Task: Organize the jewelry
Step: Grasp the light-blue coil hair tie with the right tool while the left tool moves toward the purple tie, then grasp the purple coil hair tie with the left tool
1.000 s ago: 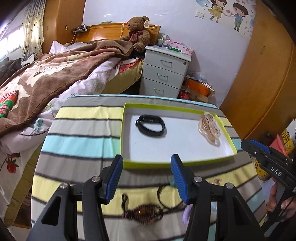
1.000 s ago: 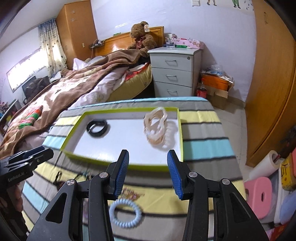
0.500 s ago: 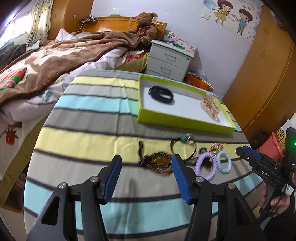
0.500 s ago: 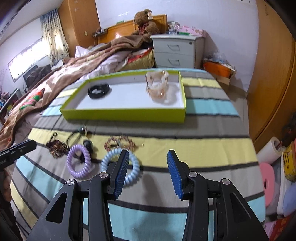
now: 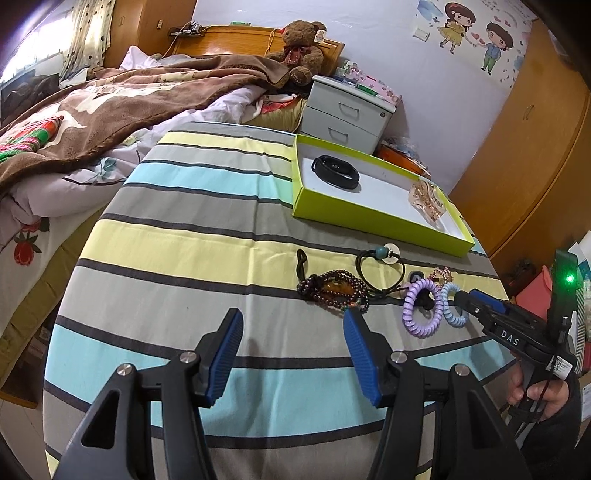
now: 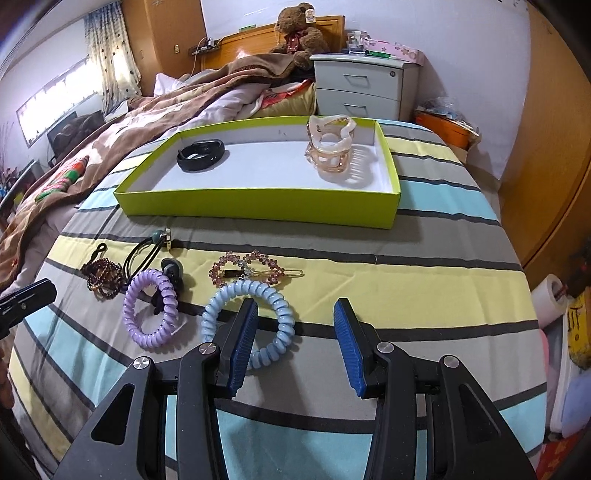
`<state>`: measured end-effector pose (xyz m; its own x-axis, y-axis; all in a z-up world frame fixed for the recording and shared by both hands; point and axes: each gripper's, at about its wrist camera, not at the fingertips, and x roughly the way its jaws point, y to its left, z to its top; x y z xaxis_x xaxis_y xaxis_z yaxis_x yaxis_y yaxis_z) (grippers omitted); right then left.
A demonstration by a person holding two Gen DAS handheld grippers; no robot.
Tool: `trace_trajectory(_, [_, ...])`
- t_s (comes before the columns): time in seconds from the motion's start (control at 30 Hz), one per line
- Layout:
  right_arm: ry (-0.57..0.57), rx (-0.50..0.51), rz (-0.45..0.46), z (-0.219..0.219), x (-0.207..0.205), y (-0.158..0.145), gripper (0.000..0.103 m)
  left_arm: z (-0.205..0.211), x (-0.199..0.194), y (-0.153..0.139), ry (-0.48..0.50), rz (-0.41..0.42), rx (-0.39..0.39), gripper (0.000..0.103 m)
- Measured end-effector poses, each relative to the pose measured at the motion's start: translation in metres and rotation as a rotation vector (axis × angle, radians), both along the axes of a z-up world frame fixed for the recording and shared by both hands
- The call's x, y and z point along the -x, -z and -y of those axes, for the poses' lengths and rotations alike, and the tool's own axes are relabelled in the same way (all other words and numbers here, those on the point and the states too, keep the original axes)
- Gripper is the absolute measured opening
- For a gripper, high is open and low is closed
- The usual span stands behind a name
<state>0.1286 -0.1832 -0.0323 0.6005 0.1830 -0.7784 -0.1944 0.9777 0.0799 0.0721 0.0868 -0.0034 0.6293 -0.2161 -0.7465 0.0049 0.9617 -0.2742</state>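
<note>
A lime-green tray (image 6: 258, 206) at the far side of the striped table holds a black band (image 6: 201, 154) and a pale hair claw (image 6: 330, 151). In front of it lie a flower hair clip (image 6: 251, 267), a blue coil hair tie (image 6: 225, 299), a purple coil hair tie (image 6: 147, 314), a black cord with a teal bead (image 6: 147, 251) and a brown bead bracelet (image 6: 103, 275). My right gripper (image 6: 295, 325) hangs open just over the blue coil, gripping nothing. My left gripper (image 5: 291, 354) is open over bare cloth, short of the bead bracelet (image 5: 334, 290).
A bed with a brown blanket (image 5: 110, 96) runs along the table's left. A grey nightstand (image 6: 362, 85) and a teddy bear (image 6: 299, 33) stand behind the tray, and a wooden wardrobe (image 5: 535, 155) is on the right. A hand (image 5: 546, 395) holds the right gripper.
Both grippers have drawn back from over the tray and sunk toward the loose pieces on the cloth. The tray now lies farther off. Both stay open.
</note>
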Motion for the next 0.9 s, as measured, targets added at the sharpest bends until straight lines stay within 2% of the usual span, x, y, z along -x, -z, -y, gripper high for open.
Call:
trace_trajectory(0.13, [-0.008,0.037,0.003,-0.005,0.000,0.001,0.042,0.003,0.002,-0.001,0.004,-0.001,-0.004,0.059])
trace_trajectory(0.3, [-0.014,0.073,0.009,-0.008,0.001,0.001,0.026,0.009,0.001,-0.004,0.004,0.001,-0.017,0.059])
trace_trajectory(0.37, [-0.009,0.077,0.010,-0.007,0.001,0.001,0.015,0.013,0.001,-0.005,0.011,0.001,-0.025,0.059])
trace_trajectory(0.67, [0.002,0.016,0.013,0.006,0.004,-0.002,0.010,0.036,-0.006,-0.007,0.057,-0.010,-0.053,0.059])
trace_trajectory(0.9, [0.024,-0.035,0.037,0.022,0.012,-0.011,0.010,0.066,-0.017,-0.007,0.143,-0.016,-0.061,0.059])
